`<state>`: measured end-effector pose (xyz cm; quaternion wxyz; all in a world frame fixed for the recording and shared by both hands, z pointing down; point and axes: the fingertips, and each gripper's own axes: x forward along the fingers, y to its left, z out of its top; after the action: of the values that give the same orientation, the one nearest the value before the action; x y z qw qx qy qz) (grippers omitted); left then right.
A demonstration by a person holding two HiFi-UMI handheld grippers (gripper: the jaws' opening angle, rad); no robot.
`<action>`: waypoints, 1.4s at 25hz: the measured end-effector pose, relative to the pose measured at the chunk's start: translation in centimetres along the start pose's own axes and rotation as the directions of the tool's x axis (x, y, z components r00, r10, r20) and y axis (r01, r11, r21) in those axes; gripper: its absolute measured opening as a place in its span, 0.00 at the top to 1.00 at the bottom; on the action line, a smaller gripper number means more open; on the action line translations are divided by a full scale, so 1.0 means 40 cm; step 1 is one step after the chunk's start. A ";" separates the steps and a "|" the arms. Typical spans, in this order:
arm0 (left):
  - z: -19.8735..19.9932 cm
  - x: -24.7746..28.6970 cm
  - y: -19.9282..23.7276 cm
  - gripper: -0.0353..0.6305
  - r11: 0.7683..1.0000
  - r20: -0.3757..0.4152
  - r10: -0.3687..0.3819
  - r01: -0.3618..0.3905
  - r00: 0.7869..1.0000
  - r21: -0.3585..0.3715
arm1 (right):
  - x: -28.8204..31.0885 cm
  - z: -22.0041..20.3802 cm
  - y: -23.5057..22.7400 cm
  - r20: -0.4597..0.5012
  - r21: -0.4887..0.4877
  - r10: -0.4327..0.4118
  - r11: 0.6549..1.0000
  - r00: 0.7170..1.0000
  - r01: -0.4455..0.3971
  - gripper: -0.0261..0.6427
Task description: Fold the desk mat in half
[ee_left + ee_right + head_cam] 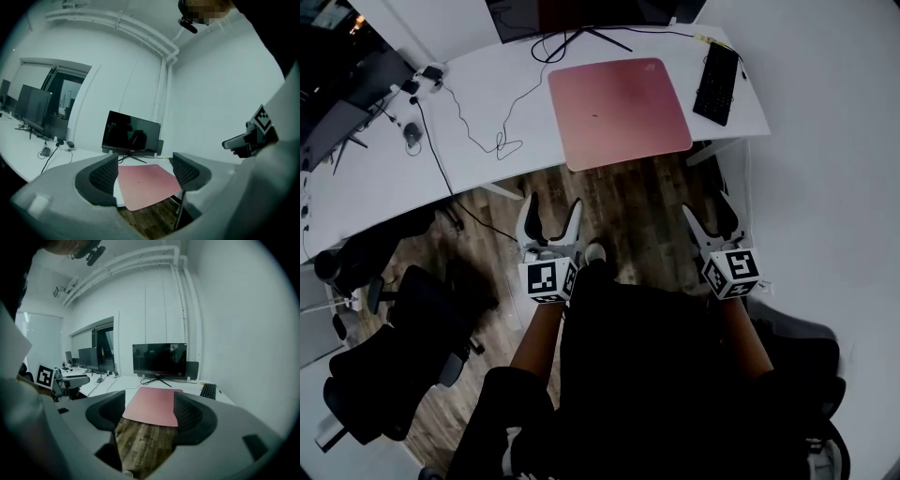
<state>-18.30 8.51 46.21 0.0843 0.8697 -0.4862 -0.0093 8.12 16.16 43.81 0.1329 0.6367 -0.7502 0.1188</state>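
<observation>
A pink desk mat (619, 111) lies flat on the white desk (478, 103), its near edge hanging a little over the desk's front. It also shows between the jaws in the left gripper view (146, 186) and in the right gripper view (154, 405). My left gripper (550, 218) is held over the wooden floor, well short of the desk, open and empty. My right gripper (712, 219) hangs at the same distance to the right, also open and empty. Neither touches the mat.
A black keyboard (717, 82) lies right of the mat and a monitor (581, 17) stands behind it, with cables (478, 131) and a mouse (412, 133) to the left. Black office chairs (403, 356) stand at lower left on the wooden floor (628, 216).
</observation>
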 end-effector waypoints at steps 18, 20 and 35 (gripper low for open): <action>-0.081 0.110 0.142 0.42 0.999 -0.072 -0.027 0.025 0.997 -0.026 | 0.161 -0.036 0.050 -0.149 0.051 0.077 0.996 0.986 -0.070 0.50; -0.096 0.112 0.137 0.42 0.999 -0.090 -0.013 0.010 0.996 -0.034 | 0.169 -0.046 0.038 -0.158 0.055 0.087 0.995 0.984 -0.079 0.50; -0.178 0.285 0.107 0.42 0.994 -0.220 0.060 -0.079 0.974 -0.078 | 0.388 -0.098 -0.250 -0.171 0.092 0.100 0.992 0.980 -0.085 0.50</action>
<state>-15.23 -2.37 54.64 0.1746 0.8434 -0.5035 0.0679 15.80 1.57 53.03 0.1660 0.5931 -0.7588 0.2118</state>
